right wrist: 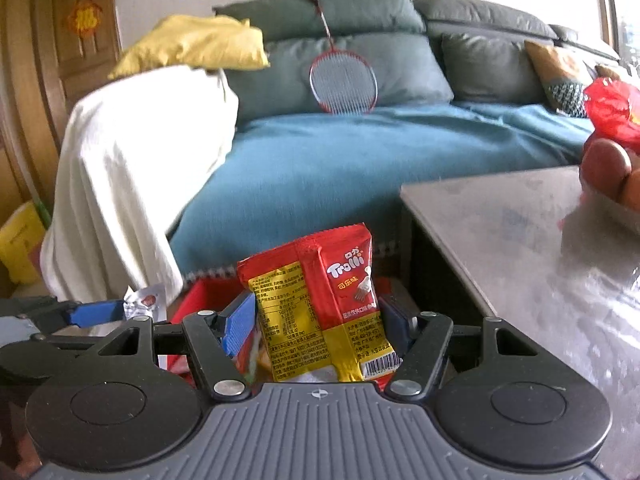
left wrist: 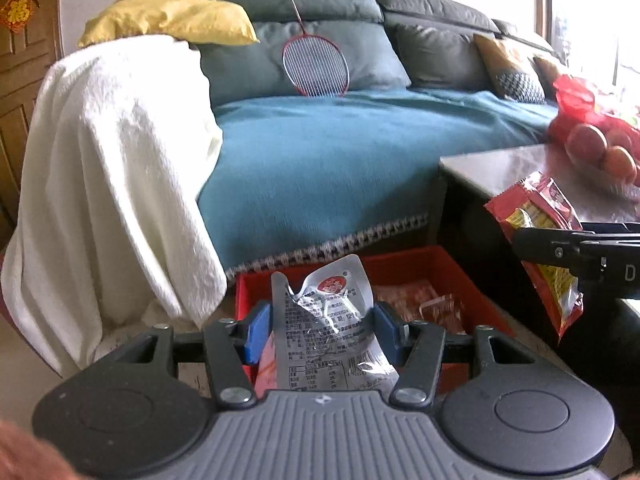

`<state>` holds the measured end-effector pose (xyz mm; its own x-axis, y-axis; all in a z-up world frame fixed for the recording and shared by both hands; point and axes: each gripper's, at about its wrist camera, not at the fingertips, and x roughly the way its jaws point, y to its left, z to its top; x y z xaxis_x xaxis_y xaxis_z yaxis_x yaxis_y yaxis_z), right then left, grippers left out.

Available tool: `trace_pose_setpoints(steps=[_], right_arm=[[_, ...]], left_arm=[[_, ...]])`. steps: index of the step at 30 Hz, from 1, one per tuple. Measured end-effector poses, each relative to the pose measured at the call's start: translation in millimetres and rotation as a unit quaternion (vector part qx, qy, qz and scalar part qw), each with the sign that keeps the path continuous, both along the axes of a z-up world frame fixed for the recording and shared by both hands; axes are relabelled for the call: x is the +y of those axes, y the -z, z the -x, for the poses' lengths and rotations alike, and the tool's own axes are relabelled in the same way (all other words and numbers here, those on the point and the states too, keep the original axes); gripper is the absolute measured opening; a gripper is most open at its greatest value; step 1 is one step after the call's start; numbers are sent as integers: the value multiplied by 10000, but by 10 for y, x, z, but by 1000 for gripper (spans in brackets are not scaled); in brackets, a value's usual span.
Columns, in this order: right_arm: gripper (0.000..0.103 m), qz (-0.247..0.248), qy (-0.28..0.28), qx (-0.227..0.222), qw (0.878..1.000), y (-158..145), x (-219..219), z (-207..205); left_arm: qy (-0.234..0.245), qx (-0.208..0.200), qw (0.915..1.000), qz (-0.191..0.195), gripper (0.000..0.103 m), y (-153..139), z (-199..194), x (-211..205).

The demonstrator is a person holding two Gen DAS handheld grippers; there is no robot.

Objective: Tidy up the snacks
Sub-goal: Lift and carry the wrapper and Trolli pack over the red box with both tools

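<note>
The name "Trolli" is printed in white on the red and yellow snack packet [right wrist: 320, 304], with Chinese characters beneath it and a barcode at the lower corner; its glossy, pillow-shaped film is clamped between the blue ribbed pads of the right gripper [right wrist: 318, 324]. A crinkled silver foil pouch [left wrist: 326, 328], marked with a round red logo and dense black print too small to read, is pinched by the left gripper [left wrist: 320, 330]. Both packets are held above the red box [left wrist: 436, 268], an open rectangular container in which further reddish wrappers are seen. Beside the box, to its right, a glossy grey table [right wrist: 520, 232] is found, and a red plastic bag of round fruit [left wrist: 592, 136] rests on it. Behind the box, a sofa covered by a teal blanket [left wrist: 340, 152] is visible, with a red badminton racket [left wrist: 316, 66] leaned against its cushions.
</note>
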<state>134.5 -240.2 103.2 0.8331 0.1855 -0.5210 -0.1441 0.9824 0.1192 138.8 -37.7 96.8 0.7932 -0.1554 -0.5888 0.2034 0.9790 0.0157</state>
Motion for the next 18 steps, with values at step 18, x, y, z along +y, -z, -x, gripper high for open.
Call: trace_pose_setpoints(steps=[18], right_arm=[[73, -9, 271, -451, 9986, -97, 53, -281]], left_arm=[[-271, -377, 9988, 131, 48, -187, -498, 42]])
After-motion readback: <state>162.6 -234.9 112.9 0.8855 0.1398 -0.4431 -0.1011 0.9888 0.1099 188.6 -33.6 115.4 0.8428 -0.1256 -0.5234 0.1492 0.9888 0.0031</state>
